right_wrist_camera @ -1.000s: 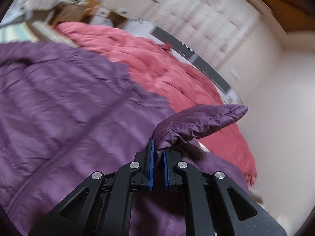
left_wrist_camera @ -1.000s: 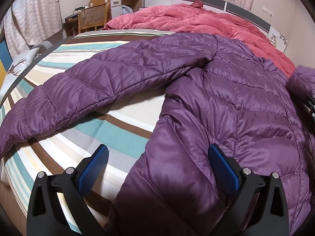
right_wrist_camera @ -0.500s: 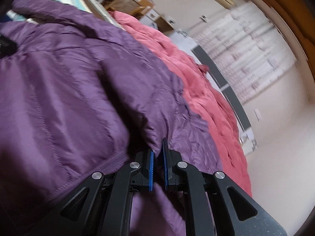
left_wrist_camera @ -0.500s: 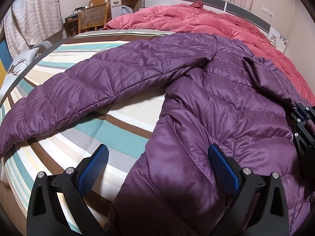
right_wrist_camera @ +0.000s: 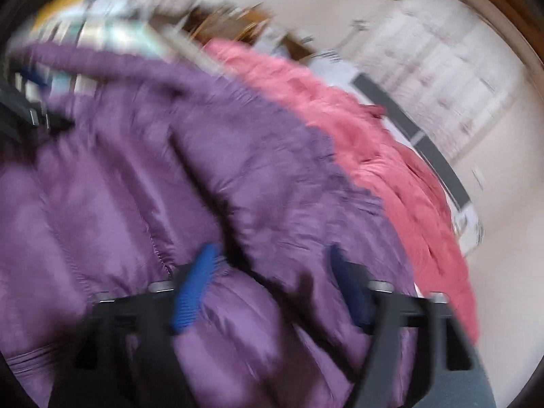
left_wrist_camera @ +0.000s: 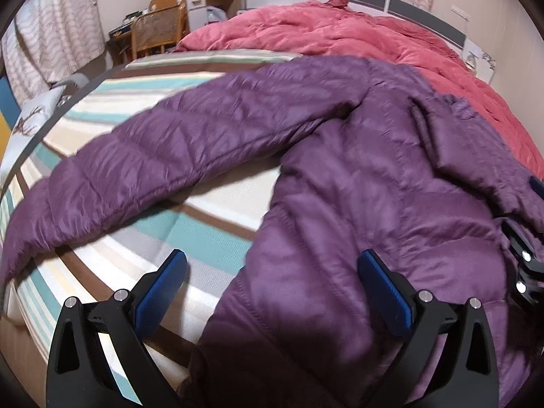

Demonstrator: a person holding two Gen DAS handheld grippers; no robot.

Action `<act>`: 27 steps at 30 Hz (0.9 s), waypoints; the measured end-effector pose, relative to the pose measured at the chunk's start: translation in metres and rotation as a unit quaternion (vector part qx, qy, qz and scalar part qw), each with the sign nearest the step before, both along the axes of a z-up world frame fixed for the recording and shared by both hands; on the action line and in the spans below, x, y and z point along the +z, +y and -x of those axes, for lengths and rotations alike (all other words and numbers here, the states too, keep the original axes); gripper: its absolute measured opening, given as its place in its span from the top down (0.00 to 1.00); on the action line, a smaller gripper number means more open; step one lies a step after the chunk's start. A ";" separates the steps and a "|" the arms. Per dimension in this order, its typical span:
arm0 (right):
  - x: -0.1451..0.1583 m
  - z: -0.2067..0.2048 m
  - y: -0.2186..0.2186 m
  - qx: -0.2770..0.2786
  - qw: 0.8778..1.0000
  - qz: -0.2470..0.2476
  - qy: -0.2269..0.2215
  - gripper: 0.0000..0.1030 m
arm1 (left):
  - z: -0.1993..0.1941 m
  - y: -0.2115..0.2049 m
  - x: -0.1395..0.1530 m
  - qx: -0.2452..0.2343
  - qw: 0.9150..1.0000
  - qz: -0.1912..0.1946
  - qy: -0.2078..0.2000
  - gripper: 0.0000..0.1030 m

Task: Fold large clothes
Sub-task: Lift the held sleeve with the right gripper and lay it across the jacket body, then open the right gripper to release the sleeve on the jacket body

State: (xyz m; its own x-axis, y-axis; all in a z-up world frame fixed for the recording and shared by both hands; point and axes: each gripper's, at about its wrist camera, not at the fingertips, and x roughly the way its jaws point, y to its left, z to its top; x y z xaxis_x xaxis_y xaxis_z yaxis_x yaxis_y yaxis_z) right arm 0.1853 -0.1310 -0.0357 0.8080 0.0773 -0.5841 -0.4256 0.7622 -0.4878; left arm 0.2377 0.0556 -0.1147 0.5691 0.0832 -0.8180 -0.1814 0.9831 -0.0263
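A purple quilted jacket (left_wrist_camera: pixel 374 197) lies spread on the striped bed. Its far sleeve (left_wrist_camera: pixel 170 156) stretches out to the left. The other sleeve (left_wrist_camera: pixel 476 159) lies folded across the body. My left gripper (left_wrist_camera: pixel 272 289) hovers open over the jacket's near edge, one pad above the sheet, one above the fabric. In the blurred right wrist view my right gripper (right_wrist_camera: pixel 272 292) has its jaws opening, with the folded sleeve (right_wrist_camera: pixel 272 176) lying loose between and under them, not pinched. The right gripper (left_wrist_camera: pixel 525 258) also shows at the left wrist view's right edge.
A pink duvet (left_wrist_camera: pixel 357 34) is heaped behind the jacket against the headboard (left_wrist_camera: pixel 425 13). The striped sheet (left_wrist_camera: pixel 190 234) shows bare at the left. A pillow (left_wrist_camera: pixel 34 115) lies off the bed's left edge. A wicker chair (left_wrist_camera: pixel 156 30) and a desk stand beyond.
The right gripper carried the raised sleeve over the jacket body, laid it down and let go of it, its jaws now apart. The left gripper stayed still and open.
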 end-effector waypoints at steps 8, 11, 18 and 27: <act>0.023 0.005 -0.121 -0.291 0.941 -0.170 0.002 0.46 | -0.041 -0.051 0.050 -0.078 0.994 0.037 -0.070 0.02; 0.018 0.006 -0.167 -0.369 0.898 -0.241 0.016 0.61 | -0.071 -0.068 0.042 -0.096 0.992 0.062 -0.057 0.25; -0.001 -0.008 -0.181 -0.372 0.885 -0.275 0.055 0.71 | -0.103 -0.090 0.007 -0.120 0.987 0.108 -0.008 0.90; -0.020 -0.033 -0.166 -0.342 0.902 -0.244 0.101 0.73 | -0.098 -0.076 0.007 -0.124 0.990 0.070 -0.020 0.91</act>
State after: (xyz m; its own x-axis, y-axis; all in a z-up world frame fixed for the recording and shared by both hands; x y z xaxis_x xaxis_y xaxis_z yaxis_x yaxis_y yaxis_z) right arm 0.2180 -0.2975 -0.0555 0.6453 -0.1118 -0.7557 0.1828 0.9831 0.0106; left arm 0.3353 -0.0204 -0.1077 0.5905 -0.1760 -0.7876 0.0697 0.9834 -0.1675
